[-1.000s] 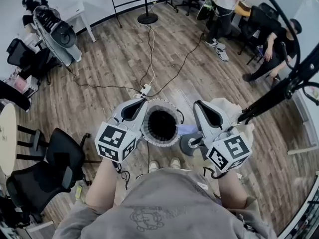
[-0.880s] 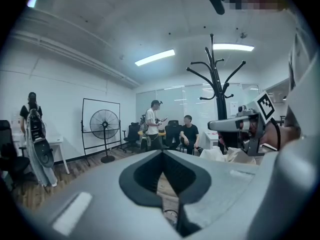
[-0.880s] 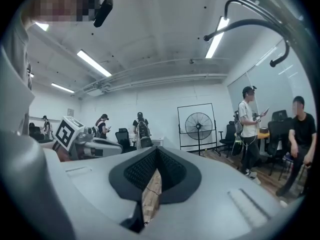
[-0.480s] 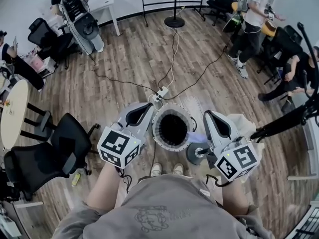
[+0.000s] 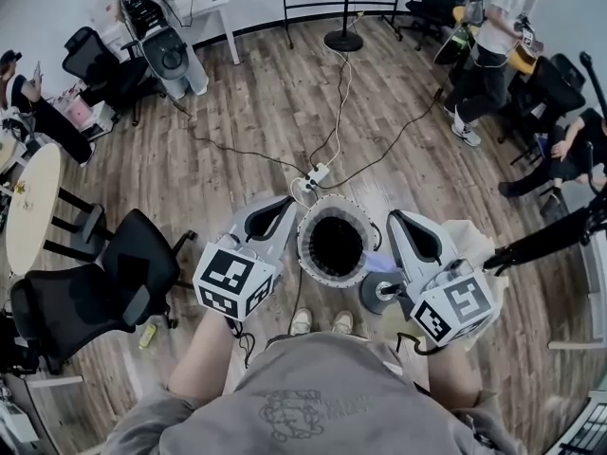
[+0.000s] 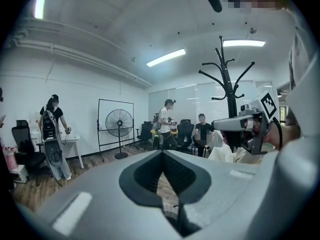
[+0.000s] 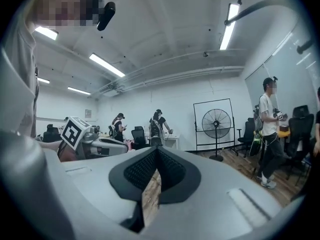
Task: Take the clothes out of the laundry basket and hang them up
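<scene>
1. Since a second ago, both tools have shifted a little over the wooden floor point(image 5: 247, 112). Our head view has swung too, so the standing fan point(image 5: 343, 40) now sits further right.
2. The left tool point(image 5: 286, 203) has its jaws pressed together, with nothing between them.
3. The right tool point(image 5: 397, 218) also has its jaws together and is empty.
4. The laundry basket point(image 5: 309, 254) stands on the floor between the two tools, just beside each. Its inside is dark, so we cannot tell what it holds.
5. A cream garment point(image 5: 471, 240) lies just beyond the right tool's outer side, near the black coat stand point(image 5: 545, 240).
</scene>
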{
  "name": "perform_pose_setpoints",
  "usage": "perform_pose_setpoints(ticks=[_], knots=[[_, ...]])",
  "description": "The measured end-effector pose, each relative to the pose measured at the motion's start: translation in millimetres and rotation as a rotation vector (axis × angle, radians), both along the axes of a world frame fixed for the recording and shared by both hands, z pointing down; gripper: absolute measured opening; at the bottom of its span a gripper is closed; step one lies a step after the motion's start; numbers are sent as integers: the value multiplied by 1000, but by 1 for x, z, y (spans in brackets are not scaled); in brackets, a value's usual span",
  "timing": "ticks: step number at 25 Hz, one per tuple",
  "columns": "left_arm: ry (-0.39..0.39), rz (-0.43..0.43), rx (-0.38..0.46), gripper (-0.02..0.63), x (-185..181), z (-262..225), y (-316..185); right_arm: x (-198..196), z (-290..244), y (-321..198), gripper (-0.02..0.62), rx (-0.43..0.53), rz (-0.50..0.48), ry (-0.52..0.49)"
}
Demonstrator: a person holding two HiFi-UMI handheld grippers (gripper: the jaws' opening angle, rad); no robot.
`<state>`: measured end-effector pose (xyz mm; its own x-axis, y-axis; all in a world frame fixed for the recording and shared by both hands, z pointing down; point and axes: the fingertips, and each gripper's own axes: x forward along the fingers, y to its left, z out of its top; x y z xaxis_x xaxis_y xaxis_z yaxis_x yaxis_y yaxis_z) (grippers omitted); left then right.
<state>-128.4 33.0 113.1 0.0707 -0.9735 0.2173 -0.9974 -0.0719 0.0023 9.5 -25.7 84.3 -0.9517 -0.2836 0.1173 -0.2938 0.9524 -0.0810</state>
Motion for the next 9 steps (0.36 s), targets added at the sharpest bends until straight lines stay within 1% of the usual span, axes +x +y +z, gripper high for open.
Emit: perform_pose_setpoints(ticks=[4,9], knots=[[3,13,3,2,3,-2,-3,3,-1,-2,26,14,9,12],[-4,16,5,2,5,4,-3,0,6,0,26,18,-4,13]])
